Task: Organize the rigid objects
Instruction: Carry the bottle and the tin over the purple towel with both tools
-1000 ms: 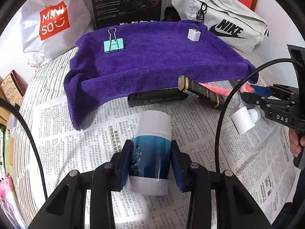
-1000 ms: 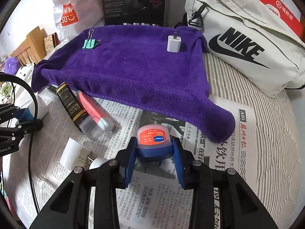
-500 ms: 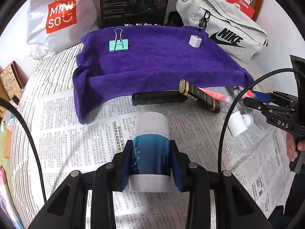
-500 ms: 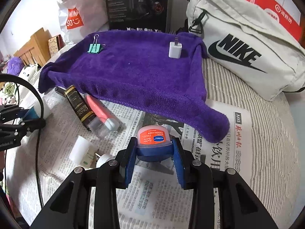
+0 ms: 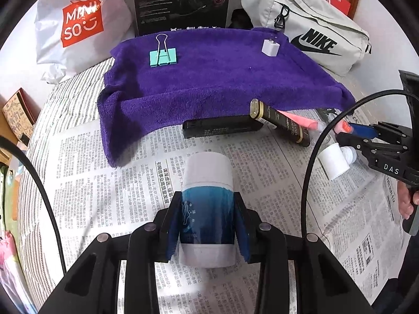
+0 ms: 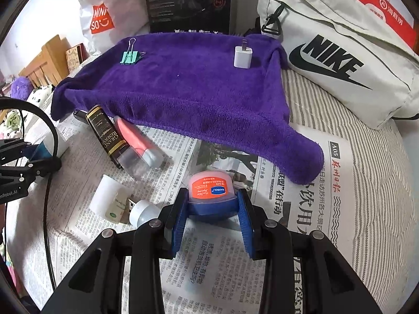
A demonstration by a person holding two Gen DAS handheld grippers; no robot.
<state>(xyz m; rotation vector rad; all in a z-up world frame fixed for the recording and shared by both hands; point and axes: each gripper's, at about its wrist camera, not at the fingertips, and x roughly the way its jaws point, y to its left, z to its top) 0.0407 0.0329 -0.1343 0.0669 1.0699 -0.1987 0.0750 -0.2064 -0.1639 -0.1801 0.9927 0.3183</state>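
The left gripper (image 5: 207,222) is closed on a white and blue bottle (image 5: 208,209). Its two blue pads press the sides of the bottle, about halfway down the blue label. The bottle sits in the gripper over the newspaper (image 5: 104,183) spread on the bed, just in front of the purple towel (image 5: 209,78).

The right gripper (image 6: 211,206) is closed on a small blue jar with an orange lid (image 6: 210,187). The pads squeeze the round blue body just under the lid. This jar is also over the newspaper, near the front edge of the towel.

Both things look hard and light. The bottle is smooth and round, so it could slip or roll if the squeeze is weak. Holding it in the middle looks like a good spot. The jar is short and wide, so holding its sides low down should keep it steady.

A teal binder clip (image 5: 163,56) and a white charger plug (image 5: 271,47) already lie on the towel, well apart. My guess is the bottle and the jar will go up there too. A dark tube (image 6: 104,133), a pink tube (image 6: 136,141) and a small white bottle (image 6: 112,200) lie on the newspaper.
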